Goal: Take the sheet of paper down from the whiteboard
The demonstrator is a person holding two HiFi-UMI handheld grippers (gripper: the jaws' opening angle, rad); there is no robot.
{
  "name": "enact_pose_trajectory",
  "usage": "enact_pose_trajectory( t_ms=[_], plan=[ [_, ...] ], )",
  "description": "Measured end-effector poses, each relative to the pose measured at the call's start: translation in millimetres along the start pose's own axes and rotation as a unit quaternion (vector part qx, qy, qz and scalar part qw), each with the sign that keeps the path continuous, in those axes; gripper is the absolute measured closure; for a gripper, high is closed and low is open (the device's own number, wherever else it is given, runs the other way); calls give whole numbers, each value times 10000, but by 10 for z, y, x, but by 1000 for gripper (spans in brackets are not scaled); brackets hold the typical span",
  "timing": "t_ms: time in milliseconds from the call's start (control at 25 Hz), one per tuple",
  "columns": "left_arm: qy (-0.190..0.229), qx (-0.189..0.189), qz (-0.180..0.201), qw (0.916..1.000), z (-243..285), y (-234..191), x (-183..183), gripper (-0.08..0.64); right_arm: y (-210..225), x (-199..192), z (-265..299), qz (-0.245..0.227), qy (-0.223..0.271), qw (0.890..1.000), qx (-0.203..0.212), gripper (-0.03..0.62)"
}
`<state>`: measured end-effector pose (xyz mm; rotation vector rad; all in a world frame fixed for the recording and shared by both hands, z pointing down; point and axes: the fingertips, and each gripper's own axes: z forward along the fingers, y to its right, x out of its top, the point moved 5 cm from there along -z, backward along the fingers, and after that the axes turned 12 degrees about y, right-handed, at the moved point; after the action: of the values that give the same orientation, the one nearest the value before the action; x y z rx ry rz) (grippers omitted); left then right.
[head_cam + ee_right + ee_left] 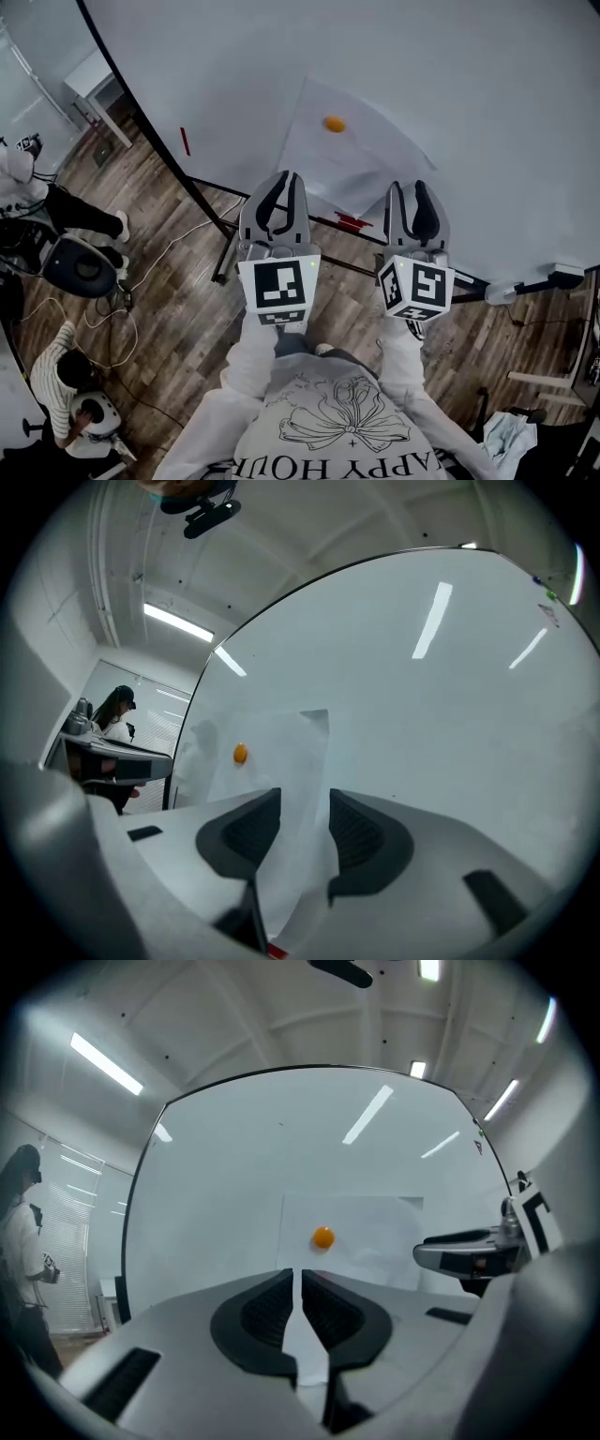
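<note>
Sheet (349,161) | bottom edge clamped: left tool (284,180) | right tool (410,187) spread astride it

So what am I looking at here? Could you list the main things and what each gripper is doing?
board: whiteboard, in front of the person
paper: sheet of paper on it under one orange magnet, lower edge curling off
left gripper: jaws together, aimed at the sheet's lower left
right gripper: jaws apart, sheet's edge showing between them, not pinched
progress: sheet not yet down
</note>
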<state>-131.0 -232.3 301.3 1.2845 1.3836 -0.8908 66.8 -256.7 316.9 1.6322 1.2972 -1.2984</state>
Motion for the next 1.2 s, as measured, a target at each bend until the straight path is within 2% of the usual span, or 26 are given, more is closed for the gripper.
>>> enact_pose_trajectory(
  t_ms=[360, 520, 600, 720, 800, 1000, 1080, 1200],
  plan=[
    [71, -654, -129, 9977, 383, -2, -51, 549, 11, -44, 151, -163, -75, 9995, -274, 446],
    [76, -741, -148, 9971, 475, 13, -59, 548, 25, -60, 181, -240, -96, 9991, -341, 450],
    [84, -741, -162, 9971, 506, 26, -60, 545, 44, -67, 175, -251, -70, 9990, -370, 472],
    [103, -795, -160, 9967, 559, 62, -40, 483, 81, -62, 166, -244, -24, 9989, -408, 528],
    [119, -818, -148, 9965, 595, 87, -12, 473, 105, -52, 164, -250, -5, 9988, -431, 570],
    [145, -903, -113, 9957, 701, 187, 41, 427, 107, -44, 169, -148, 14, 9991, -395, 589],
    [164, -948, -134, 9953, 748, 234, 76, 385, 107, -47, 175, -141, 3, 9991, -390, 589],
    [150, -959, -102, 9952, 819, 298, 113, 374, 120, -42, 189, -86, 13, 9992, -393, 589]
  ],
)
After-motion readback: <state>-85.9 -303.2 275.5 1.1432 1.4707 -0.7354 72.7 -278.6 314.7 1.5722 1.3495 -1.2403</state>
